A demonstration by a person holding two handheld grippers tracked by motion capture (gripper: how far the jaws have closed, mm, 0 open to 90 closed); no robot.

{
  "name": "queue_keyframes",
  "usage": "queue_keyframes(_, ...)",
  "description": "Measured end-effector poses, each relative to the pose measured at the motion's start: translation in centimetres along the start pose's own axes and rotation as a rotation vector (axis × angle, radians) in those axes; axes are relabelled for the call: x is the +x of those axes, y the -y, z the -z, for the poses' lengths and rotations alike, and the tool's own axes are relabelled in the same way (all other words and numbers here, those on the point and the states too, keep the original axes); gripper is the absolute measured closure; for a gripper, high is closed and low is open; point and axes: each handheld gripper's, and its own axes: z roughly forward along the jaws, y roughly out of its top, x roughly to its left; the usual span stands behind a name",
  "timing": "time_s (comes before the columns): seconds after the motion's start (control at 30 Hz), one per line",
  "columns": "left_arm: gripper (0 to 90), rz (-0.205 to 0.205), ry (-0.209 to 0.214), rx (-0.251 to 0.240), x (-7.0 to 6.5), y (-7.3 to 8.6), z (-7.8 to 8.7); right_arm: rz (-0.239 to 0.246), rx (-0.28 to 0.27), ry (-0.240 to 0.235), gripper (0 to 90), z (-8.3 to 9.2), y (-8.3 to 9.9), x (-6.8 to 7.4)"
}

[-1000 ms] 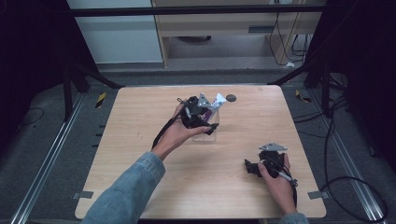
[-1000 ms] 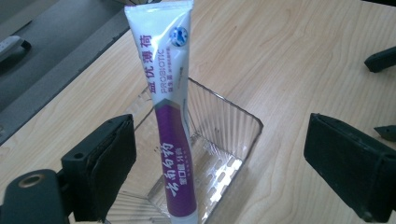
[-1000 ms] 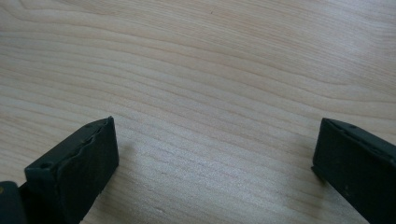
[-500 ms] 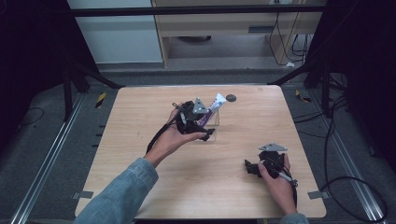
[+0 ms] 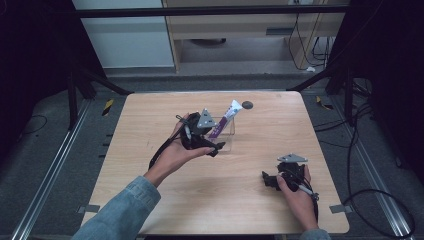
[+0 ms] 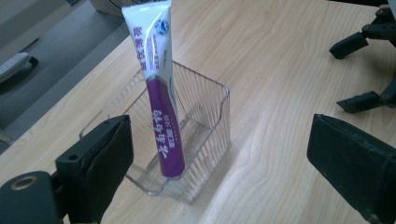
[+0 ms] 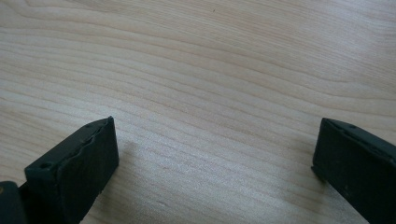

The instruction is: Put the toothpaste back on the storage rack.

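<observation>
The purple-and-white tube (image 6: 161, 93) leans upright in the clear ribbed holder (image 6: 205, 140) near the table's (image 5: 150, 200) middle, so the left gripper (image 5: 210, 142), jaws spread wide, faces it, while the right gripper (image 5: 272, 181) idles, jaws apart, low over bare wood.

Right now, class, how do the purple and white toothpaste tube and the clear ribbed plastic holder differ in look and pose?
The purple and white toothpaste tube is opaque with printed lettering; the clear ribbed plastic holder is see-through and unprinted. The tube is tall and narrow and leans at a tilt; the holder is low and boxy and sits flat on the wooden table. The tube stands inside; the holder contains it. Both lie ahead of the open left gripper.
</observation>
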Motion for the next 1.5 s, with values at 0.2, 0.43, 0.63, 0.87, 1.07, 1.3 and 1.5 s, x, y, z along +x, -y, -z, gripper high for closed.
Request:
queue_keyframes(0.2, 6.3, 0.011, -0.003, 0.001, -0.3, 0.9, 0.7, 0.002, -0.001, 0.0, 0.4, 0.0, 0.0, 0.0)
queue_keyframes(0.43, 5.7, 0.012, -0.005, 0.015, -0.5, 1.8, 1.7, 0.0, 0.0, 0.0, 0.4, 0.0, 0.0, 0.0)
queue_keyframes(0.63, 5.4, 0.015, -0.013, 0.024, -0.5, 2.9, 2.1, 0.002, -0.001, 0.0, 0.4, 0.0, 0.0, 0.0)
queue_keyframes(0.87, 5.4, 0.041, -0.014, 0.033, -0.4, 4.3, 2.2, 0.002, -0.001, 0.0, 0.4, 0.0, 0.0, 0.0)
queue_keyframes(1.07, 5.4, 0.061, -0.006, 0.043, -0.7, 5.6, 1.9, 0.001, 0.0, 0.0, 0.4, 0.0, 0.0, 0.0)
queue_keyframes(1.3, 5.4, 0.07, -0.01, 0.065, -0.7, 7.2, 1.5, 0.002, -0.001, 0.0, 0.5, 0.0, 0.0, 0.0)
queue_keyframes(1.5, 5.4, 0.096, -0.013, 0.088, -0.4, 9.0, 1.4, 0.002, -0.001, 0.0, 0.5, 0.0, 0.0, 0.0)
